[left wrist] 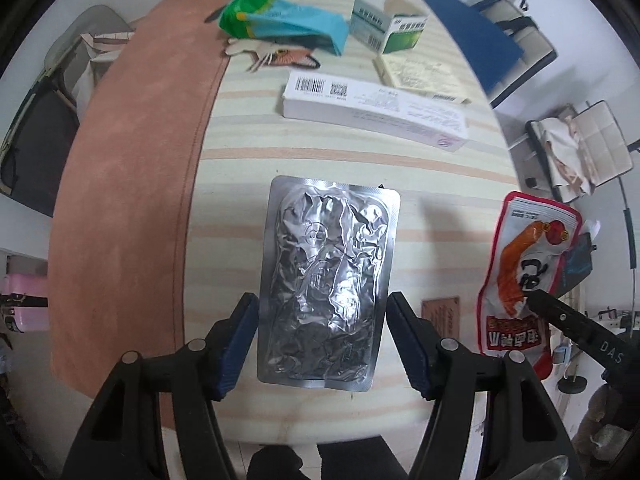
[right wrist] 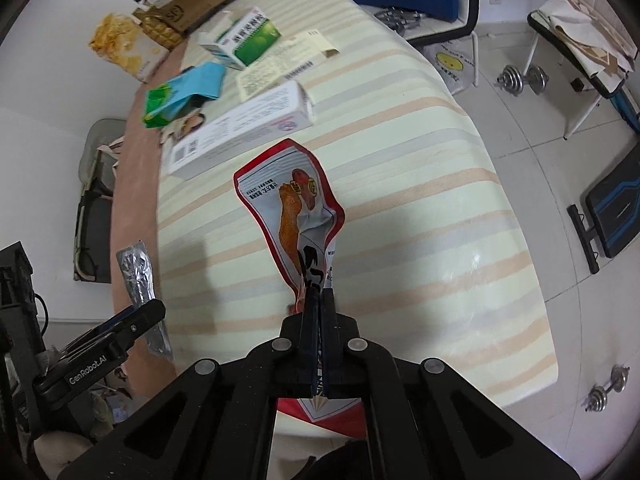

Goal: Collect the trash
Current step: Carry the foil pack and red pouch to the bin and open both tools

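A crumpled silver foil pouch [left wrist: 326, 280] lies flat on the striped tablecloth, near the front edge. My left gripper [left wrist: 322, 316] is open, its two fingers standing either side of the pouch's lower half; contact cannot be told. My right gripper [right wrist: 319, 292] is shut on a red and white snack wrapper [right wrist: 298, 208] and holds it above the table. The same wrapper [left wrist: 520, 272] shows at the right of the left wrist view, pinched by the right gripper's finger [left wrist: 568, 320]. The foil pouch [right wrist: 138, 276] and the left gripper also show at the left of the right wrist view.
Further back on the table lie a long white box [left wrist: 372, 108], a green and blue bag [left wrist: 280, 20], a green and white medicine box [left wrist: 388, 26] and a yellow leaflet [left wrist: 416, 72]. A brown cloth [left wrist: 132, 184] covers the table's left side. Dumbbells [right wrist: 524, 76] and chairs stand on the floor at the right.
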The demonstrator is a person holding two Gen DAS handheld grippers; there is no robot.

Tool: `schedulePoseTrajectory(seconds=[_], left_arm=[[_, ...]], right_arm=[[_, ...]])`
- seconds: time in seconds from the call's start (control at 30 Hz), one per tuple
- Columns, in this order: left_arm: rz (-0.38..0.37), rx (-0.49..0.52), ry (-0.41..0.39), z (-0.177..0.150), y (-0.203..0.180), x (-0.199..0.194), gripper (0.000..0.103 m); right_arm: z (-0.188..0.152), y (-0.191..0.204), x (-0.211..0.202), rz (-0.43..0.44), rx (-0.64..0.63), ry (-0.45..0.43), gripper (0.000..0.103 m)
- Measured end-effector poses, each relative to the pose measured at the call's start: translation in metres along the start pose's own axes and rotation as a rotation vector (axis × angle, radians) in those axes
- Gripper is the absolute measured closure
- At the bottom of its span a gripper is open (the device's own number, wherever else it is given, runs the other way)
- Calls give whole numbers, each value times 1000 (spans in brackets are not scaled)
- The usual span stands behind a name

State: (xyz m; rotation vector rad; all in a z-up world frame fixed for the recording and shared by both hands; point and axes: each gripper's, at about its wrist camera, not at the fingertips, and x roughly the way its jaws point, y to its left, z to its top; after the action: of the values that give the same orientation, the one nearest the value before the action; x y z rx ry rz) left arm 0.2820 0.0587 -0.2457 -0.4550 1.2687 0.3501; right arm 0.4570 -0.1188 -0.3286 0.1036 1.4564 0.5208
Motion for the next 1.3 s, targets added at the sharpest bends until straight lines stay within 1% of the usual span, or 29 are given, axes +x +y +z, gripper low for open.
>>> schedulePoseTrajectory(seconds=[0.07, 0.13, 0.3, 0.37, 0.47, 0.57, 0.63, 0.73, 0.87, 1.0, 1.1, 1.13, 1.27, 1.3], left_arm=[[-10, 11, -17, -6, 3, -6, 40], [-20, 21, -37, -21, 5, -15, 40], [-52, 45, -70, -76, 22, -43, 40], [-58, 57, -73, -96, 30, -49, 40], [-74, 71, -65, -131, 42, -56, 40], [-92, 79, -41, -164, 54, -56, 40], [-102, 79, -14, -184, 60, -51, 40], [-115, 70, 30, -209, 66, -38, 40], [-115, 38, 94, -235, 76, -7, 40], [-106, -14, 168, -258, 88, 47, 40], [-96, -56, 219, -270, 95, 98, 40], [-97, -67, 233, -274, 98, 114, 40], [-85, -108, 293, -292, 108, 191, 40], [-89, -112, 288, -294, 109, 204, 40]], right_arm=[[-14, 8, -11, -1, -10, -19, 103], [-34, 16, -22, -1, -14, -38, 103], [-90, 31, -46, -12, -16, -82, 103], [-121, 36, -55, -20, -9, -97, 103], [-170, 43, -64, -27, 5, -99, 103], [-219, 47, -66, -40, 14, -83, 103], [-252, 46, -63, -45, 29, -59, 103], [-289, 41, -51, -58, 47, -17, 103], [-331, 30, -20, -80, 65, 57, 103], [-359, 9, 28, -93, 81, 136, 103], [-375, -10, 75, -95, 92, 188, 103], [-382, -19, 97, -95, 97, 208, 103], [-399, -47, 165, -96, 109, 256, 103], [-402, -54, 184, -96, 116, 267, 103]])
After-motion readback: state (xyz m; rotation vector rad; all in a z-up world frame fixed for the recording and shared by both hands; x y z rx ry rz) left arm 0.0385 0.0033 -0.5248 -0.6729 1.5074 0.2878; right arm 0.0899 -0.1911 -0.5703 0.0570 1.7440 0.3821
